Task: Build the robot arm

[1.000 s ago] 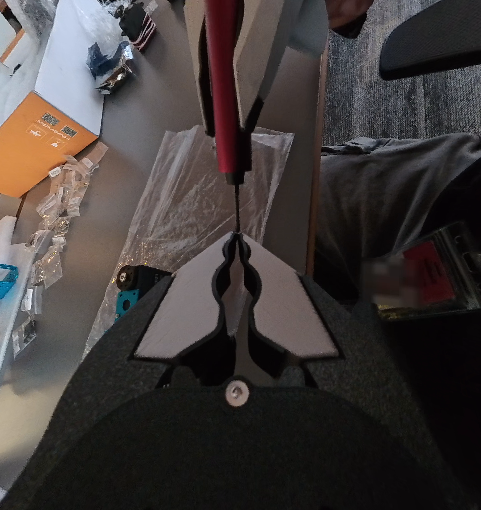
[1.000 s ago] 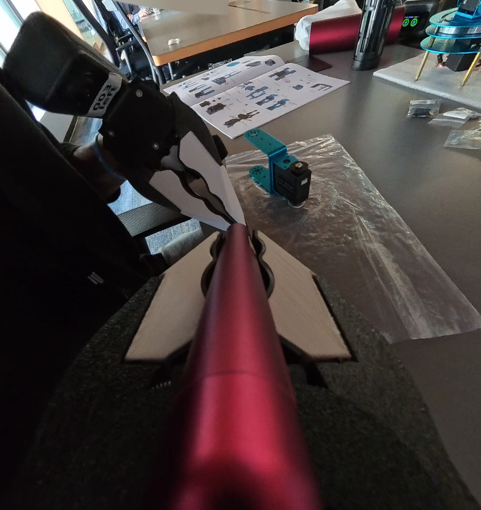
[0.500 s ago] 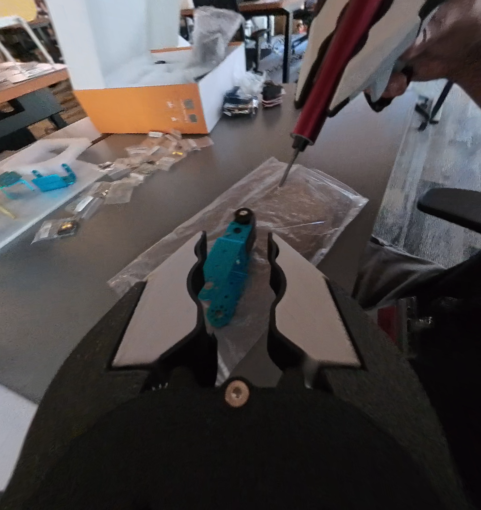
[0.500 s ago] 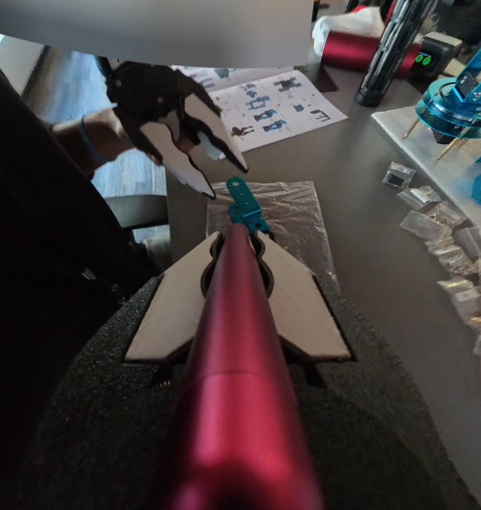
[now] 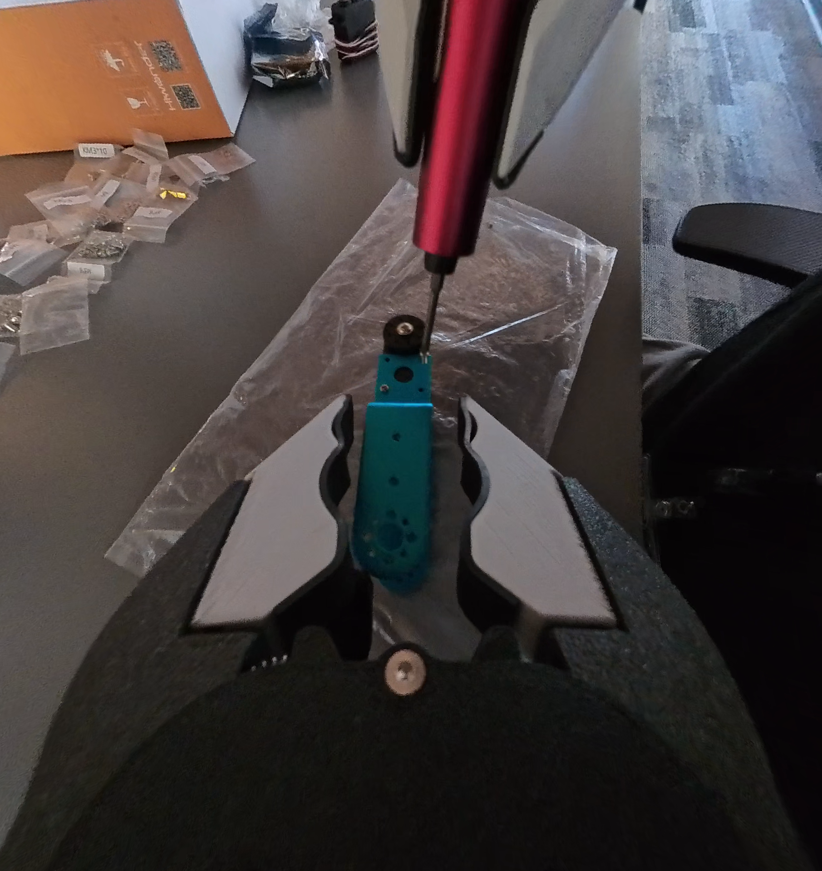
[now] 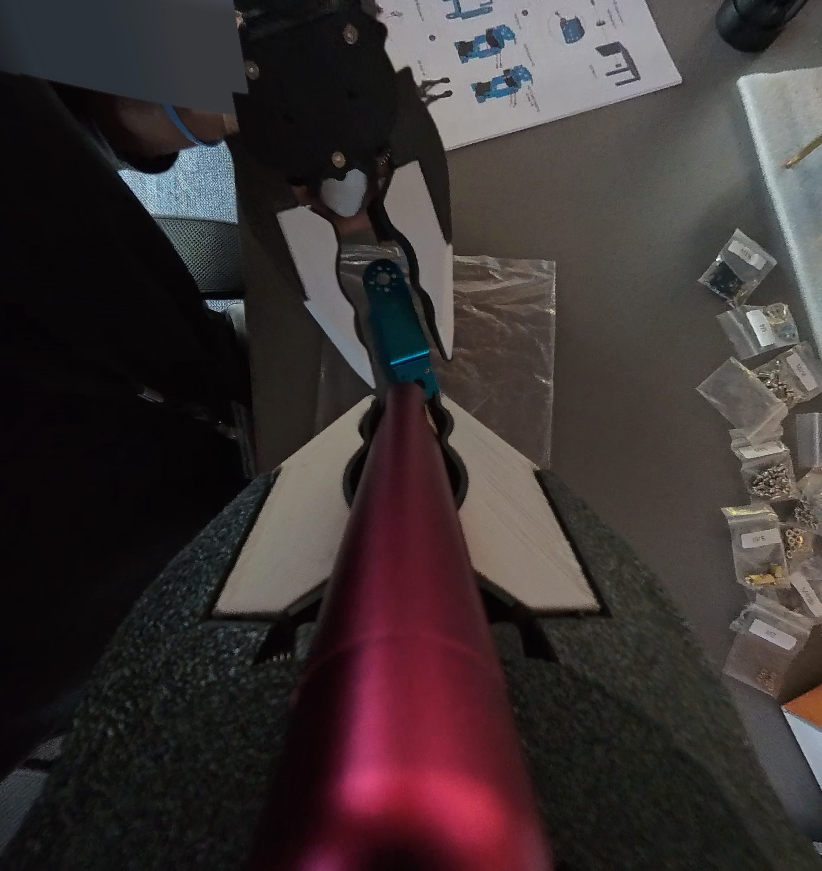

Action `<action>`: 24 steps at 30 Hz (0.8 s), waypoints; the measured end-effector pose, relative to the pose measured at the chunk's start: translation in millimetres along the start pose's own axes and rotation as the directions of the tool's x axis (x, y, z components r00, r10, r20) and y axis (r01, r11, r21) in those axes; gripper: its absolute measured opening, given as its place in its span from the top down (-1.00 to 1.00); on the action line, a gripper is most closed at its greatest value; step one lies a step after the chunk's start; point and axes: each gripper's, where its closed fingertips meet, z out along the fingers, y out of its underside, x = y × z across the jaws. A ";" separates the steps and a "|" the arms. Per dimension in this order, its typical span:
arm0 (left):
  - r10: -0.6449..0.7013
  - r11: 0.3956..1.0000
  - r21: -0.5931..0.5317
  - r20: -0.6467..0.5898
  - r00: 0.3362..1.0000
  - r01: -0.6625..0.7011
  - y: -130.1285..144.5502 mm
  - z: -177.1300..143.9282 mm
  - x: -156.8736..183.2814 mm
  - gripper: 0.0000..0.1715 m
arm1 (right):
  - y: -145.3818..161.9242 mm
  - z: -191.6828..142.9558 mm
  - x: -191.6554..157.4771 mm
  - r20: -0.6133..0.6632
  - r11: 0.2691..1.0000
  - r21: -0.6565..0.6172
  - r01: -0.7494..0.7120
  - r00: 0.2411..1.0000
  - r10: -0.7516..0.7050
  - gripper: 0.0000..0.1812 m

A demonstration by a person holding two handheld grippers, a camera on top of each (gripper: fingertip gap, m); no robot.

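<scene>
Left wrist view: screwdriver tip at the bracket

I see my left gripper (image 5: 404, 414) spread apart around the teal bracket (image 5: 394, 490) on the desk's (image 5: 140, 424) plastic bag (image 5: 508, 301). My right gripper (image 6: 406, 400) clamps the red screwdriver (image 5: 451, 141), its tip at the bracket's far end.

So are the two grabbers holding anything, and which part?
The right gripper grips the red screwdriver around its handle. The left gripper is open around the blue bracket, holding nothing.
</scene>
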 end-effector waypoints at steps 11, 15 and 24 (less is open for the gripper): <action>-0.062 0.998 0.014 -0.067 0.996 0.063 -1.4 7.5 -0.8 0.69 | 4.9 1.3 0.4 -0.006 0.996 -0.093 0.012 1.000 -0.012 0.76; -0.081 0.996 0.016 -0.082 0.993 0.083 -1.9 8.3 -0.6 0.69 | 5.1 2.2 1.5 -0.017 0.994 -0.111 0.023 1.000 -0.025 0.76; -0.076 0.997 0.018 -0.087 0.993 0.078 -2.0 9.1 0.1 0.69 | 4.3 5.5 -0.6 -0.018 0.987 -0.155 0.048 0.998 -0.052 0.77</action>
